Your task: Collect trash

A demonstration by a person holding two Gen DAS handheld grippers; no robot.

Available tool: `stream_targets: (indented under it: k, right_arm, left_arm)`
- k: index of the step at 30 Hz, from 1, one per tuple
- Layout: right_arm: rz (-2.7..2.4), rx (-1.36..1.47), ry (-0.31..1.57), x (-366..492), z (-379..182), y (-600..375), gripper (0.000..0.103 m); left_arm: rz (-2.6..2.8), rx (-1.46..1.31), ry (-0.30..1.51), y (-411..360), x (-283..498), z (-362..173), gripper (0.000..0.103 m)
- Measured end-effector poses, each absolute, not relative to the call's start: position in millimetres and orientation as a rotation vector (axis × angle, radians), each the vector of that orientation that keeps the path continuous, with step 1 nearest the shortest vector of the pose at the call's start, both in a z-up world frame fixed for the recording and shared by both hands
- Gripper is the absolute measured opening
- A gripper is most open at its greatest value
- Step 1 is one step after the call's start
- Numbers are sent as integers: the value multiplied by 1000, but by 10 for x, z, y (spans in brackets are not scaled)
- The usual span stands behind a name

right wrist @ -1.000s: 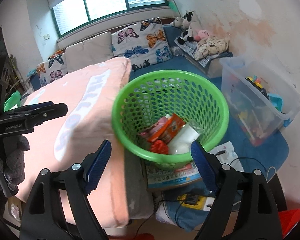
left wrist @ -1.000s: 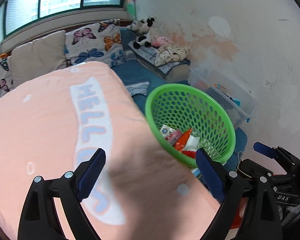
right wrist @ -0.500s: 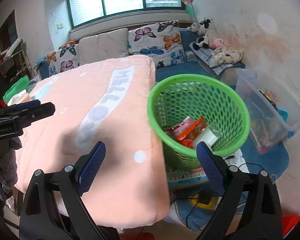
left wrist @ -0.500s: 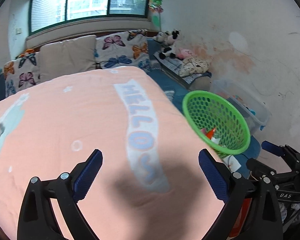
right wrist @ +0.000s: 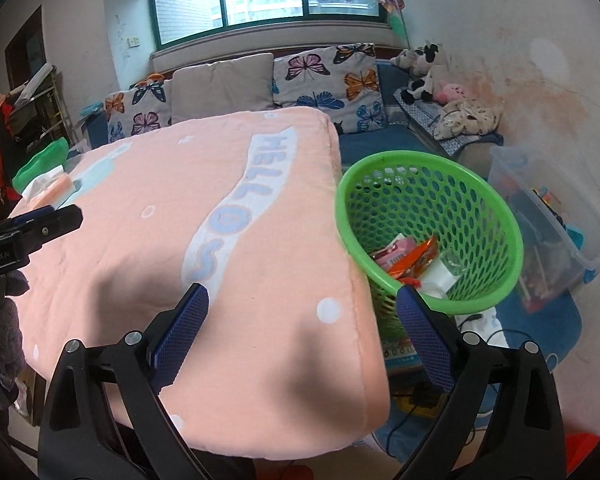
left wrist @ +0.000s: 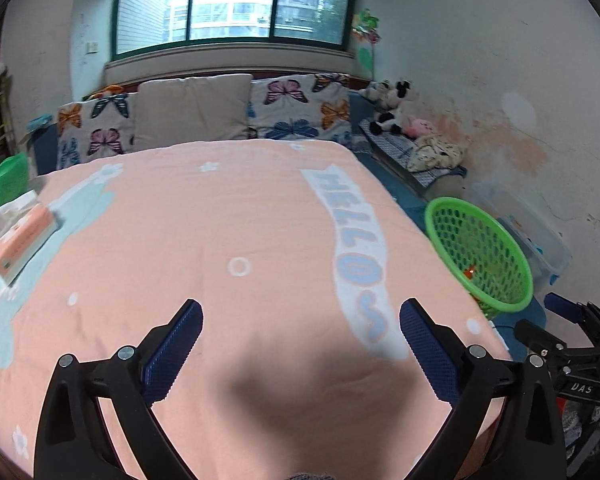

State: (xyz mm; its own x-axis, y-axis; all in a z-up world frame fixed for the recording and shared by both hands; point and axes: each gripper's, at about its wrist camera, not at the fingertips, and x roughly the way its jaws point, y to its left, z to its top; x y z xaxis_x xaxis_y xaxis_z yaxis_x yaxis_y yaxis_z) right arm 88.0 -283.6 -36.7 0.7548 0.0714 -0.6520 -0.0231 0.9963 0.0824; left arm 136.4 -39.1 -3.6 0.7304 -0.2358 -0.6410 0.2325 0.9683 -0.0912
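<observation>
Both tools are spread wide and empty, left tool [left wrist: 300, 336] and right tool [right wrist: 300, 320] over the pink surface [right wrist: 228, 280]; trash [right wrist: 414, 258] lies in the green basket [right wrist: 496, 216] beside it; collecting looks finished, unless the orange pack [left wrist: 22, 242] at the far-left edge counts; that would need a left reach.

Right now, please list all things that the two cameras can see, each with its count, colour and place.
blanket: 1, pink, covers the table
basket: 1, green, right of the table
wrappers: several, red, orange, white, in the basket
box: 1, orange, blanket's far left
clear bin: 1, right of the basket
cushions: 3, beige and butterfly, under the window
plush toys: several, far right corner
left gripper: 1, black, blue pads, open
right gripper: 1, same, open
</observation>
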Motion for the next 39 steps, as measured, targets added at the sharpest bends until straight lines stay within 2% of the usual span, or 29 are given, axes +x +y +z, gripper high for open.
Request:
stream_targets:
  k: [11,39]
  right_arm:
    - [74,104,712,923,-349,-2746,96]
    - [121,126,705,950,-371,-2569,97]
  left_arm:
    - [-160,-28,699,-88,1239,-124,96]
    - [-21,9,644,82,1100,-50,96]
